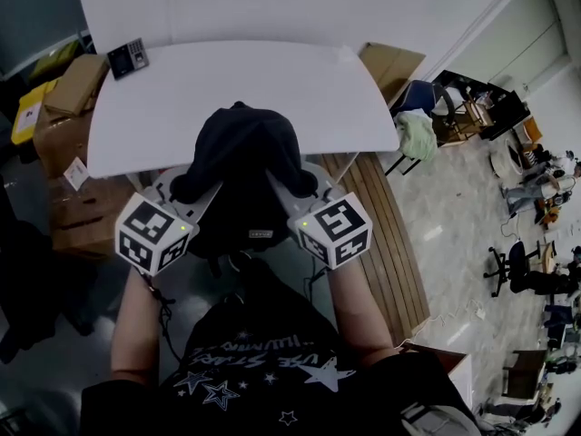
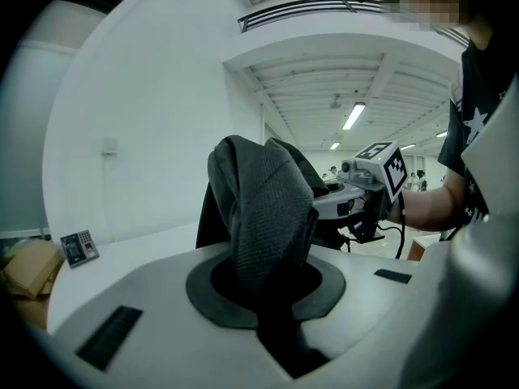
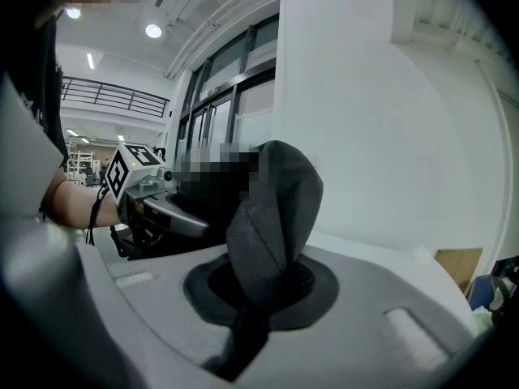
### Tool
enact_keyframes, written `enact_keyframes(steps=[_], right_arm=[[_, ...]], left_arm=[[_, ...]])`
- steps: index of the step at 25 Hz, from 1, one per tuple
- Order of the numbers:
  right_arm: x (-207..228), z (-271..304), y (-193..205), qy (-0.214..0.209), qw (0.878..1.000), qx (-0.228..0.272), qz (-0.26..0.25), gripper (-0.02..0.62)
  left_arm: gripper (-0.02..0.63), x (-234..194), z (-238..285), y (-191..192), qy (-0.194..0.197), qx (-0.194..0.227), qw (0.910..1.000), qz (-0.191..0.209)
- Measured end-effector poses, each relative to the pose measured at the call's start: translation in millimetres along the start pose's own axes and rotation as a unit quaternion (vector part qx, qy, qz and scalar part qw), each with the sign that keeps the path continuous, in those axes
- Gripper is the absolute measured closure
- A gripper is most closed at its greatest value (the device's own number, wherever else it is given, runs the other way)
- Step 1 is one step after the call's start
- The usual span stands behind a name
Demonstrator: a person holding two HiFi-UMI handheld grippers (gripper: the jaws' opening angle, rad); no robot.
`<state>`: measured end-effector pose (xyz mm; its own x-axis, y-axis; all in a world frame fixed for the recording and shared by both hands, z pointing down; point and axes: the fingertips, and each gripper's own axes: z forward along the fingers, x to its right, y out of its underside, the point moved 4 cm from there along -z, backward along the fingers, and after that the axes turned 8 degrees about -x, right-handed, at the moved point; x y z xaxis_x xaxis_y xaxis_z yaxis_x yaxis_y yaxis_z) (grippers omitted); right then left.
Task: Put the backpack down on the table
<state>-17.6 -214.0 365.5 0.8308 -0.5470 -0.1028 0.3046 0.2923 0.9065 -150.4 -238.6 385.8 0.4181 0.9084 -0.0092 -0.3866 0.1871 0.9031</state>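
Note:
A black backpack [image 1: 241, 166] hangs in the air between my two grippers, its top over the near edge of the white table [image 1: 272, 84]. My left gripper [image 1: 198, 189] is shut on the backpack's dark padded shoulder strap [image 2: 263, 217], which rises in a fold out of the jaws. My right gripper [image 1: 289, 187] is shut on the other shoulder strap [image 3: 272, 225], folded over in the same way. Each gripper view shows the other gripper's marker cube beyond the backpack. The bag's lower part is hidden behind my arms.
A small dark keypad device [image 1: 127, 58] lies at the table's far left corner. Cardboard boxes [image 1: 73, 89] stand left of the table. A wooden slatted platform [image 1: 386, 243] and a chair with cloth [image 1: 418, 125] are on the right. A white wall stands behind the table.

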Motion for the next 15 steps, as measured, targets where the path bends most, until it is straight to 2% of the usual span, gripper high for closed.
enact_keyframes(steps=[9, 15], right_arm=[[56, 48, -14, -0.019, 1.0, 0.013, -0.002, 0.572], [101, 82, -43, -0.037, 0.999, 0.013, -0.008, 0.572]], left_arm=[[0.557, -53, 39, -21, -0.017, -0.008, 0.9998, -0.003], [0.557, -99, 62, -53, -0.011, -0.016, 0.9998, -0.004]])
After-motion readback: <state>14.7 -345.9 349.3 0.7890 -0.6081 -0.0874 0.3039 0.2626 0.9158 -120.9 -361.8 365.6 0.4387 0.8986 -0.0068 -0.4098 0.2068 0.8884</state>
